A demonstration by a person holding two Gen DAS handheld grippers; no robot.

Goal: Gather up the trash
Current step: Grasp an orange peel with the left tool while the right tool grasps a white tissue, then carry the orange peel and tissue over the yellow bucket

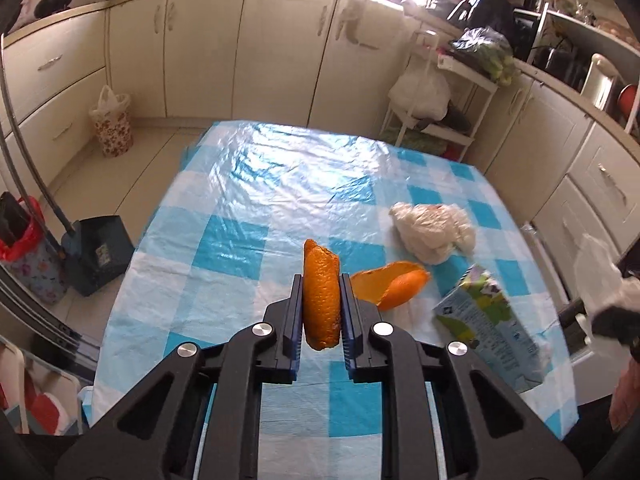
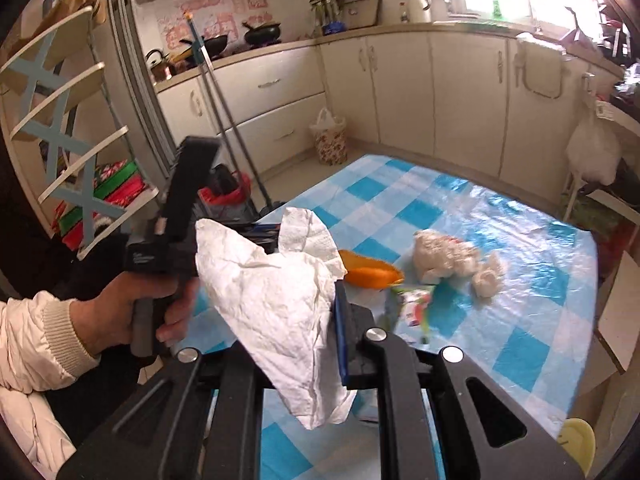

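Trash lies on a desk (image 1: 248,184) covered with a shiny blue and white checked plastic cloth, in a kitchen with cream cupboards (image 1: 280,52) all around and a bright window at the back. On the floor by the cupboards stands a flowery bin (image 1: 111,128) with a white bag in it.

The left tongs (image 1: 321,312) point down at a slant over the near part of the desk. They are clamped on a piece of orange peel (image 1: 321,296), which stands up between the two blue pads, off the cloth.

The right tongs (image 2: 304,320) are held above the desk too. They are squeezed on a crumpled white paper towel (image 2: 276,304), which hangs down and hides the left pad. In the right view, a hand (image 2: 124,312) in a puffy white sleeve holds the grip of the left tool.

Still on the cloth are a second piece of orange peel (image 1: 394,284), a scrunched white plastic bag (image 1: 434,232) just behind it, and a green and white drink carton (image 1: 486,320) lying on its side near the right edge. A blue dustpan (image 1: 100,256) with a long handle stands on the floor at the left of the desk, next to a bin with a red bag (image 1: 20,240).
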